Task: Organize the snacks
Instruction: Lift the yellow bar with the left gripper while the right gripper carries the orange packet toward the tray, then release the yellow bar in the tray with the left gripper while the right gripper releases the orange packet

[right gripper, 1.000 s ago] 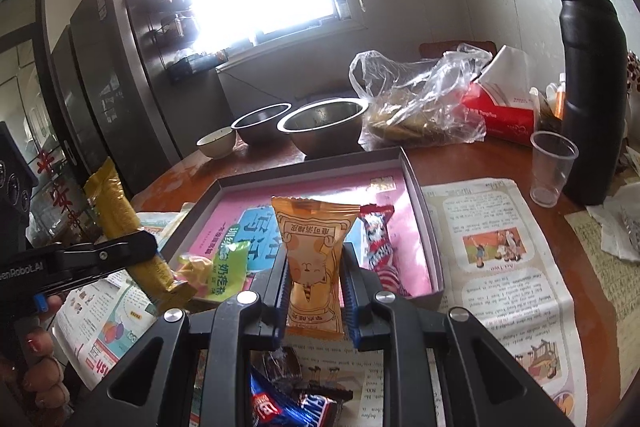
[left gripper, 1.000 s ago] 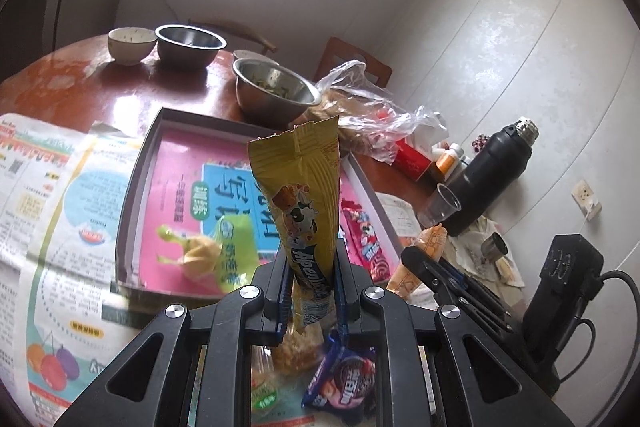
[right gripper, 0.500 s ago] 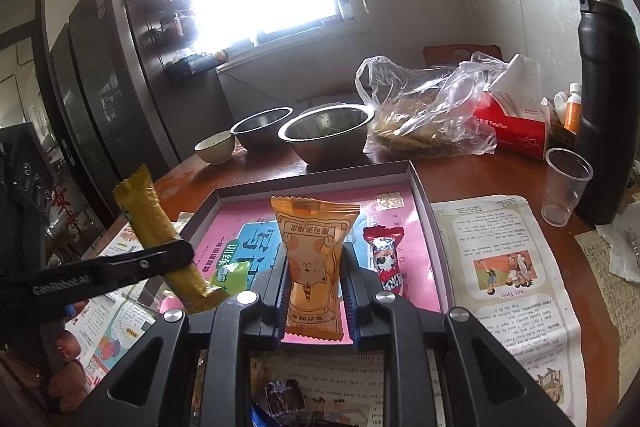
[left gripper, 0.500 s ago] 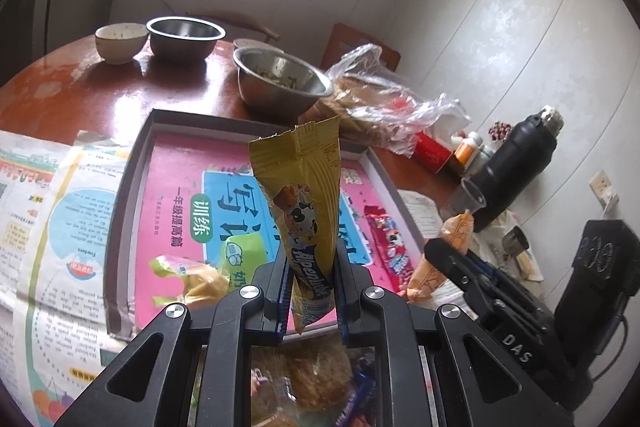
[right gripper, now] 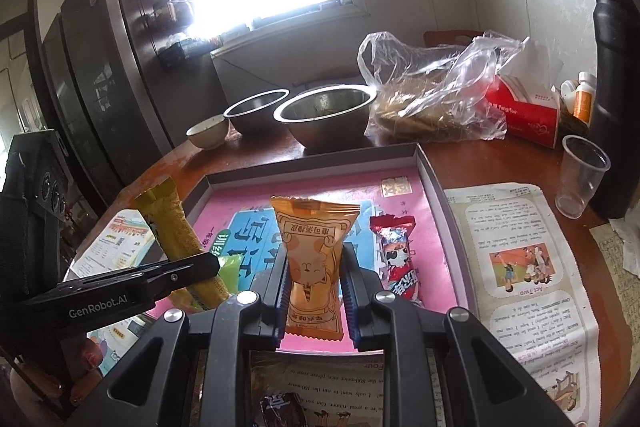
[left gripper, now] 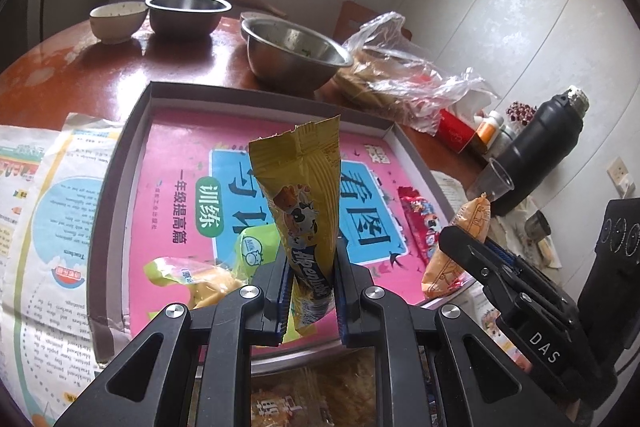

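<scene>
Now both grippers carry a snack above the shallow box (left gripper: 136, 131), probably to lay each one inside it. The left gripper (left gripper: 308, 291) is closed on a long yellow packet (left gripper: 300, 187), held upright by its lower end. The right gripper (right gripper: 314, 299) is closed on an orange packet (right gripper: 314, 247). A red packet (right gripper: 396, 259) and a green packet (left gripper: 256, 247) already lie in the box on the worktop (left gripper: 80, 67).
</scene>
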The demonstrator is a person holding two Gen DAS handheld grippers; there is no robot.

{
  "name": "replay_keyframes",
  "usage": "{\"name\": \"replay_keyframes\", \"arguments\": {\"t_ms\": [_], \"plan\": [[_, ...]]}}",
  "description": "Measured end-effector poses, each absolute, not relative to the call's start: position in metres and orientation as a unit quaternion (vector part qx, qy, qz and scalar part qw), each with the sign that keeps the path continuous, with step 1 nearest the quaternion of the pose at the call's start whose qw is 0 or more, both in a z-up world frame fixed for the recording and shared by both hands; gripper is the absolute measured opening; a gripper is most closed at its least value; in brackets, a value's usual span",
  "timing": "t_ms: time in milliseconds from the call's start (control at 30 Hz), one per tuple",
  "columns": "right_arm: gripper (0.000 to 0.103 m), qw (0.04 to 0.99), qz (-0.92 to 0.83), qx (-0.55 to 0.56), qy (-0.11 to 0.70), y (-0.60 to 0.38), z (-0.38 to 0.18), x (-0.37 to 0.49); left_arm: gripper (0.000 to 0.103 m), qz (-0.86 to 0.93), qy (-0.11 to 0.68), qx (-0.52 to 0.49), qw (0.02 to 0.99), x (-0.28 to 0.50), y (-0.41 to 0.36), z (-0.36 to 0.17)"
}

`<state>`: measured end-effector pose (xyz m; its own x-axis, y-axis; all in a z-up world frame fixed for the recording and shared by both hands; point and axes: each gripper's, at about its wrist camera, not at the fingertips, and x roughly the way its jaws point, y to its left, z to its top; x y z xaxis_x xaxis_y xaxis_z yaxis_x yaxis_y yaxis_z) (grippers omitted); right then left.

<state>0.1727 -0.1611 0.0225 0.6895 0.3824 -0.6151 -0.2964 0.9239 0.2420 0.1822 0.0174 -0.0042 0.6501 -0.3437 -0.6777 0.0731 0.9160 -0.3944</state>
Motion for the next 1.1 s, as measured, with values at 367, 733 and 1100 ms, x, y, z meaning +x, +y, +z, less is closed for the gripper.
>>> {"name": "replay_keyframes", "arguments": {"t_ms": [367, 733, 1100], "plan": [[0.024, 0.909, 0.173, 0.062, 0.374, -0.160, 0.010, 0.182, 0.018, -0.127, 0.414, -0.169, 0.885, 0.187, 0.014, -0.012], [0.023, 0.899, 0.173, 0.055, 0.399, -0.153, -0.003, 0.184, 0.018, -0.138, 0.424, -0.169, 0.879, 0.189, 0.005, -0.018], [0.024, 0.895, 0.168, 0.052, 0.409, -0.151, -0.015, 0.188, 0.019, -0.137, 0.425, -0.172, 0.878, 0.189, 0.005, -0.020]]}}
